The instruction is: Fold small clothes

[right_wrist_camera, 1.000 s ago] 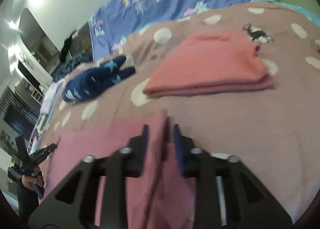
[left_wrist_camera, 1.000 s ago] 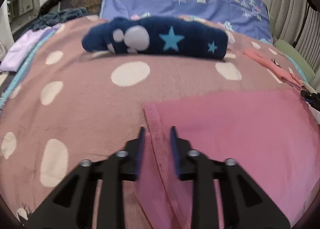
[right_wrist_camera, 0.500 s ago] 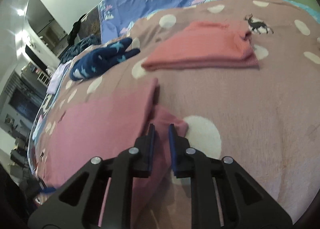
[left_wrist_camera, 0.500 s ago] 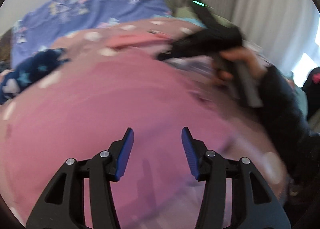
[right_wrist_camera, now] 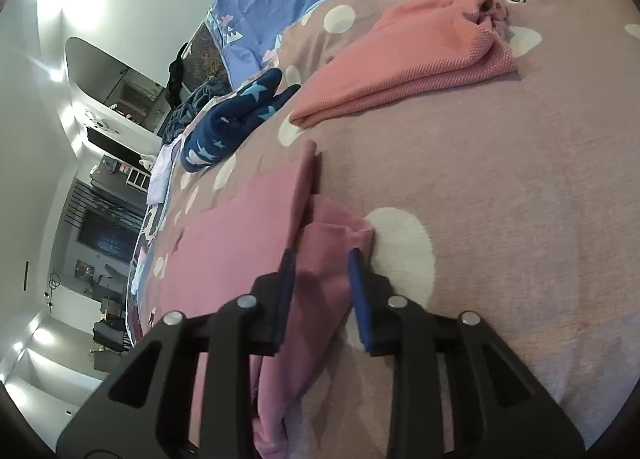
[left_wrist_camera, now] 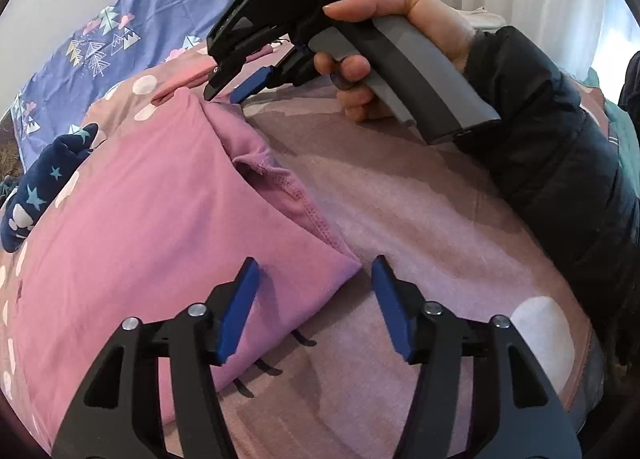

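I have the pink garment (left_wrist_camera: 132,219) lying mostly flat on the bed (left_wrist_camera: 420,219), its near right corner pointing between the fingers of my left claw (left_wrist_camera: 312,307). That claw stands wide apart and grips nothing; I keep it low over the corner so the fold beneath cannot spring up, and so I can take the corner if it needs squaring.

My right claw (right_wrist_camera: 320,283) is at the garment's far right edge, where a hemmed flap bulges out from under the top layer. Its blades are parted, with that loose flap (right_wrist_camera: 324,259) lying between them. Through the fisheye I cannot be sure whether the pads touch the cloth, but they do not look clamped on it. I judge the flap wants tucking in, because it spoils an otherwise straight edge.

Further off on the bed, the folded coral knit (right_wrist_camera: 416,55) and the navy star-patterned piece (right_wrist_camera: 236,115) sit well apart from my work, which leaves room for the pink one to be finished and set beside them.
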### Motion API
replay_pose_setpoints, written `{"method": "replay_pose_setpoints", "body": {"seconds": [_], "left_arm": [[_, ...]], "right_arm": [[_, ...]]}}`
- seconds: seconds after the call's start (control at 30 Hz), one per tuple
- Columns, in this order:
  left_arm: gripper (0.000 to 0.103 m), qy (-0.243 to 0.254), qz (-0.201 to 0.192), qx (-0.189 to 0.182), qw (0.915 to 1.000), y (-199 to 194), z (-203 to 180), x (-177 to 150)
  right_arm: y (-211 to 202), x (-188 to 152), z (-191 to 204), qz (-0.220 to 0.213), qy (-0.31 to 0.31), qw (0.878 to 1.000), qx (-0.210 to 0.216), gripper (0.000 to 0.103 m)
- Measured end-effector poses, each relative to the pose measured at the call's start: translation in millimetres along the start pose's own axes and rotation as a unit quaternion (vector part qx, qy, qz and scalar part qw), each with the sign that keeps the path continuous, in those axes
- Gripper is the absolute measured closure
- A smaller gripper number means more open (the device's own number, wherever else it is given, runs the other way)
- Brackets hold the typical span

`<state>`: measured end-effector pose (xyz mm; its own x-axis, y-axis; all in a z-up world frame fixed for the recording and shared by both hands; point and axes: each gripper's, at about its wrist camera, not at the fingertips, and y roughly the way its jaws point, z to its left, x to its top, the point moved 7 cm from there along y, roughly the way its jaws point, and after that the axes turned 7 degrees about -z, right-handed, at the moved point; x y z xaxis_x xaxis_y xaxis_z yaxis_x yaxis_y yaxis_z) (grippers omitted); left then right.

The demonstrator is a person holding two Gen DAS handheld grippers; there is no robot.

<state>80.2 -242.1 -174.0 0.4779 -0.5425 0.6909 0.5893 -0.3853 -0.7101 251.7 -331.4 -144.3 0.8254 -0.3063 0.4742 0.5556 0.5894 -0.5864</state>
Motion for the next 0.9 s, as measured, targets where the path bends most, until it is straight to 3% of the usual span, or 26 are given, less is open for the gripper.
{"method": "replay_pose_setpoints", "body": {"seconds": [0.1,0.3,0.37,0.4,0.43,0.47,0.53,0.6,0.67,0.77,0.9], "left_arm": [[0.041,-0.007,0.003,0.001,1.0,0,-1,2],[0.043,-0.021,0.0,-0.015,0.9997,5,-3,3],[0.065,-0.025,-0.001,-0.036,0.999,7,-4,1],[0.067,-0.026,-0.002,-0.038,0.9989,9,-4,1],[0.074,-0.027,-0.005,-0.038,0.9989,10,-3,1],[0.082,-0.029,-0.007,-0.038,0.9988,11,-1,2],[0.092,-0.032,-0.011,-0.047,0.9983,9,-1,3],[0.095,-0.026,-0.017,-0.057,0.9979,6,-1,3],[0.096,-0.022,-0.02,-0.066,0.9974,4,-3,1],[0.096,-0.027,-0.017,-0.076,0.9966,7,-4,-2],[0.096,-0.02,-0.019,-0.069,0.9972,7,-5,-2]], "right_arm": [[-1,-3,1,0.012,0.006,1.0,-0.01,0.074],[-7,-6,2,0.021,0.011,0.999,-0.047,0.062],[0,-6,1,0.011,0.02,0.999,-0.037,0.06],[2,-5,0,0.003,0.022,0.999,-0.03,0.061],[5,-2,0,-0.012,0.02,0.999,-0.023,0.072],[8,-1,0,-0.021,0.015,0.999,-0.025,0.093],[8,2,-5,-0.036,0.031,0.999,-0.019,0.096],[-2,9,-1,-0.065,0.041,0.997,0.007,0.098],[-13,16,11,-0.092,0.012,0.996,0.018,0.098],[1,12,4,-0.078,-0.01,0.996,-0.03,0.098],[9,11,-9,-0.051,0.025,0.998,-0.004,0.096]]}}
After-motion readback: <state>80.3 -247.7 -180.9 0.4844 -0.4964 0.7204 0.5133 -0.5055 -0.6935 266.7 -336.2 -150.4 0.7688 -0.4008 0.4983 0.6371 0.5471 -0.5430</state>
